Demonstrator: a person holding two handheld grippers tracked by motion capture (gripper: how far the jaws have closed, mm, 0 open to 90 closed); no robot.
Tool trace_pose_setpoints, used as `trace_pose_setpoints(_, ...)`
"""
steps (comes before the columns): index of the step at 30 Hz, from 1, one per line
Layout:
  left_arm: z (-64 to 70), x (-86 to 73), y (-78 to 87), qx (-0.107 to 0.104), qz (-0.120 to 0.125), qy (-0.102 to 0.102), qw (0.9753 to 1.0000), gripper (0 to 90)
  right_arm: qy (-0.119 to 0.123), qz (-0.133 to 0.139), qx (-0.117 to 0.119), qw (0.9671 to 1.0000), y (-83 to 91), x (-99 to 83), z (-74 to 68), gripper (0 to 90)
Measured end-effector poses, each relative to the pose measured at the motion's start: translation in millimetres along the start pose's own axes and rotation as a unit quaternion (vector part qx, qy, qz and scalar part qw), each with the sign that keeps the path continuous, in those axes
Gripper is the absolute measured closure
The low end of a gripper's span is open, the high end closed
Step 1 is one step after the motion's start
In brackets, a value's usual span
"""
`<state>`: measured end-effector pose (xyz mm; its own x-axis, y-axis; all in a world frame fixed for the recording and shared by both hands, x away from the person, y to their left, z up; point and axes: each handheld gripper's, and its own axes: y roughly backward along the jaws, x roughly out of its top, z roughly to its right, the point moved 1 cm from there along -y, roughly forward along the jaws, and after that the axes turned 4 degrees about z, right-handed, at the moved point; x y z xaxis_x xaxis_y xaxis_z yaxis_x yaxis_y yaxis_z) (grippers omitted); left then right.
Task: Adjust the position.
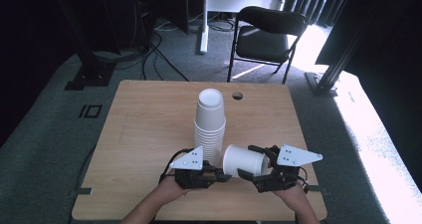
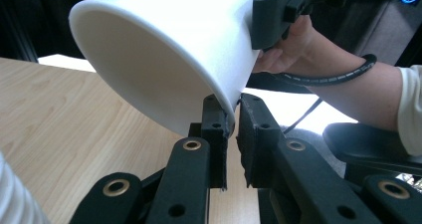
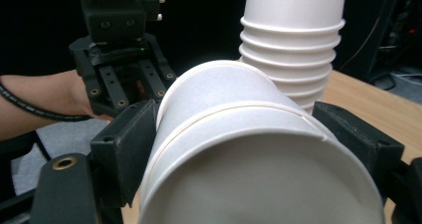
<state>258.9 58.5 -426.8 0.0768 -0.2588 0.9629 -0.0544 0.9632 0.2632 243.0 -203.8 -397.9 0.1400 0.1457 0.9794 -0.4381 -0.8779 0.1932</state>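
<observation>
Wooden table (image 1: 149, 134) carries everything, pale grain, small round hole (image 1: 237, 95) near its far edge. Black folding chair (image 1: 266, 35) stands on the grey carpet beyond the table, well apart from the work. Tall stack of white paper cups (image 1: 210, 127) sits upside down near the table's middle, rims ribbed one over another; in the right gripper view the stack (image 3: 293, 45) rises just behind the held cups. Held item is a pair of nested white paper cups (image 1: 243, 160) lying on its side above the near part of the table, just right of the stack's foot, between the two tools; a seam where one cup sits in the other shows in the right gripper view (image 3: 239, 149). Right gripper (image 1: 255, 164) has its jaws spread wide around the cup body, one jaw on each flank, clamped on it; grey three-cornered plate on top. Right gripper view shows the black jaws pressed to both sides of the cup wall. Left gripper (image 1: 224, 175) comes in from the left, jaws nearly together, pinching the cup rim (image 2: 226, 107): in the left gripper view the thin white lip sits between the two black jaws, one jaw inside the mouth, one outside. Cup mouth faces the left gripper, base faces the right. Person's hands hold both tools from the near edge; black cable (image 2: 328, 77) loops at the right wrist.
</observation>
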Motion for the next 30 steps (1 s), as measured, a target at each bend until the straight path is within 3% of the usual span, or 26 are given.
trace_pose_setpoints(8, 1.0, -0.8, 2.7, -0.017, -0.007, -0.015, 0.9997, 85.7, -0.008, -0.004, 0.019, 0.9998, -1.5, -2.6, 0.7, 19.6)
trace_pose_setpoints(10, 3.3, -0.2, 3.2, -0.011, -0.020, -0.030, 0.9993, 86.1, -0.008, -0.009, 0.026, 0.9996, -2.5, -3.1, 1.3, 18.9)
trace_pose_setpoints(13, 4.4, 0.2, 4.2, -0.013, -0.033, -0.034, 0.9988, 86.4, 0.000, -0.024, 0.031, 0.9992, -3.5, -3.4, 1.0, 18.6)
trace_pose_setpoints(18, 4.2, -2.4, 6.0, -0.006, -0.072, -0.044, 0.9964, 86.5, -0.002, -0.023, 0.019, 0.9995, 0.8, -1.5, 4.1, 19.3)
trace_pose_setpoints(24, 8.1, -2.1, 3.4, -0.004, -0.116, -0.068, 0.9909, 86.5, -0.007, -0.044, 0.017, 0.9989, 3.1, -4.4, 7.4, 21.7)
trace_pose_setpoints(25, 9.3, -1.3, 3.3, -0.002, -0.122, -0.080, 0.9893, 86.5, -0.007, -0.050, 0.020, 0.9985, 1.8, -6.0, 7.1, 21.7)
trace_pose_setpoints(27, 13.4, 0.4, 1.4, 0.014, -0.153, -0.112, 0.9818, 86.5, -0.005, -0.065, 0.023, 0.9976, -1.2, -9.1, 6.4, 22.4)
trace_pose_setpoints(30, 17.8, 2.2, -0.5, 0.020, -0.176, -0.136, 0.9747, 86.5, -0.002, -0.085, 0.027, 0.9960, -5.7, -13.5, 5.9, 22.4)
